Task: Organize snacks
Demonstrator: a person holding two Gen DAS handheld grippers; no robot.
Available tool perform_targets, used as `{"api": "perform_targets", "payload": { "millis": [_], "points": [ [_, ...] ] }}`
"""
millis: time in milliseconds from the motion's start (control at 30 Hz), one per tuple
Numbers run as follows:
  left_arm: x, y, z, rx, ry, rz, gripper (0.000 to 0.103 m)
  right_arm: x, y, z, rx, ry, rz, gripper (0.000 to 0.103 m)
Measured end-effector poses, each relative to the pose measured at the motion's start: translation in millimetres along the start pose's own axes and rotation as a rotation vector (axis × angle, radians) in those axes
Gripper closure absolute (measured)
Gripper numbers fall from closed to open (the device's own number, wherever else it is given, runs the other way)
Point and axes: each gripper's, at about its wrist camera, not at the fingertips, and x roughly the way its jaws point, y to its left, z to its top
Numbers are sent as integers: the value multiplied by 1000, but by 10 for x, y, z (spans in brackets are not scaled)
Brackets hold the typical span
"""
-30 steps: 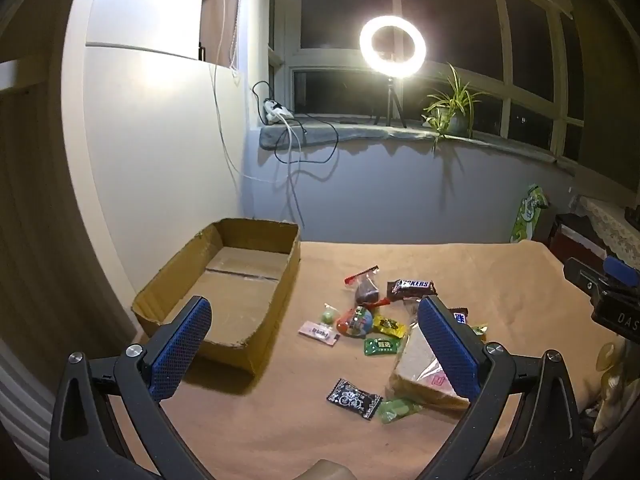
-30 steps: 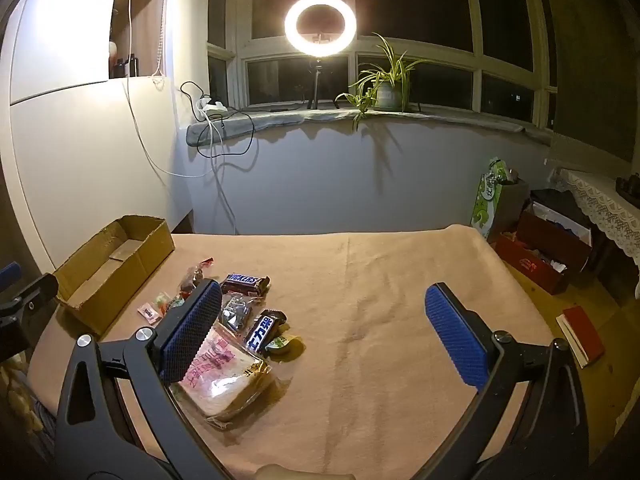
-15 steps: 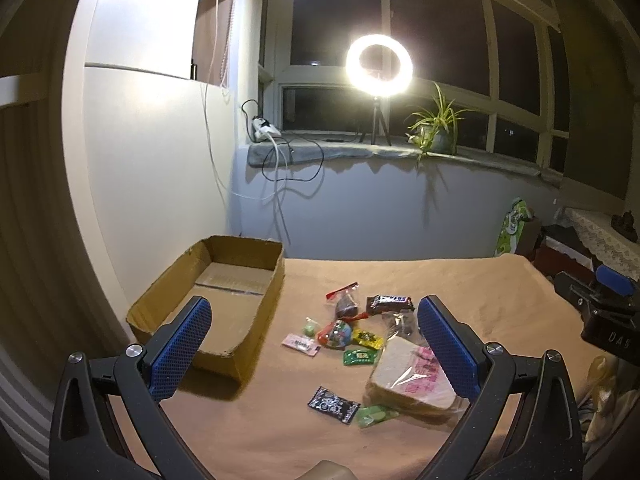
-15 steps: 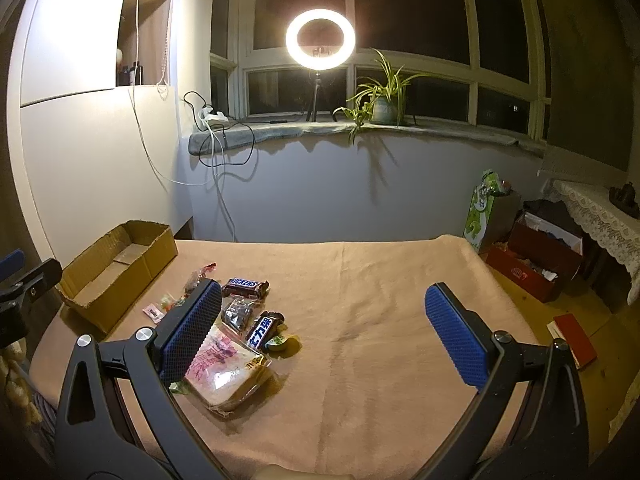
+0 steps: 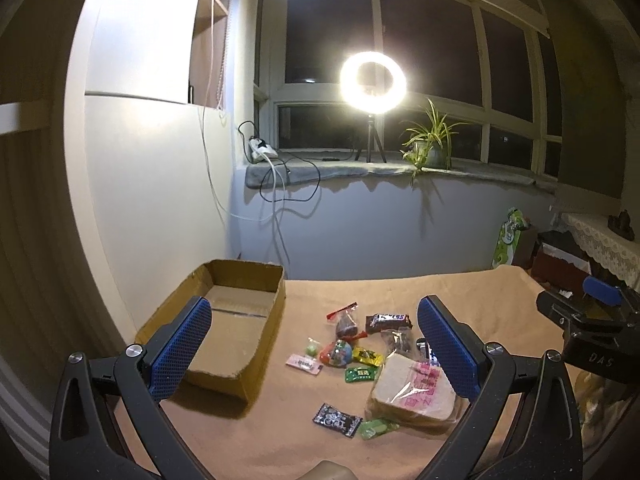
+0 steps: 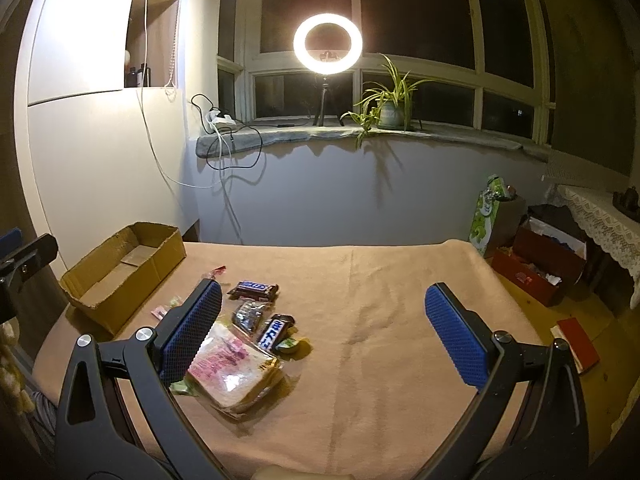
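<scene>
Both my grippers hang spread wide with nothing between the pads: the left gripper (image 5: pixel 314 346) above the near edge of the blanket-covered table (image 6: pixel 380 280), the right gripper (image 6: pixel 324 334) beside it.

The snacks (image 5: pixel 360 354) lie scattered in the middle of the table, just right of the cardboard box (image 5: pixel 256 344), which sits open along the left edge and looks bare inside. From my left fingers the pile lies ahead and a little right, the box ahead and left, so the carry would run leftward. The bagged bread (image 5: pixel 414 390) is nearest, right under my right-hand pad in the left view and under the left-hand pad (image 6: pixel 192 330) in the right view (so it lies between the two grippers). Its long side runs roughly toward the far edge. The left one seems better placed for the box.

Against a second ago, both cameras have tipped upward and drawn back: the snacks sit lower and smaller, more window shows.
</scene>
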Motion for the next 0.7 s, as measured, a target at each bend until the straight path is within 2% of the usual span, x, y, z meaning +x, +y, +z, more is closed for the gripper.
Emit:
{"api": "perform_targets", "payload": {
  "millis": [300, 700],
  "points": [
    [176, -19, 2, 7, -18, -24, 1, 232, 127, -40, -18, 24, 20, 0],
    [488, -115, -59, 14, -27, -72, 1, 442, 23, -67, 1, 30, 0, 0]
  ]
}}
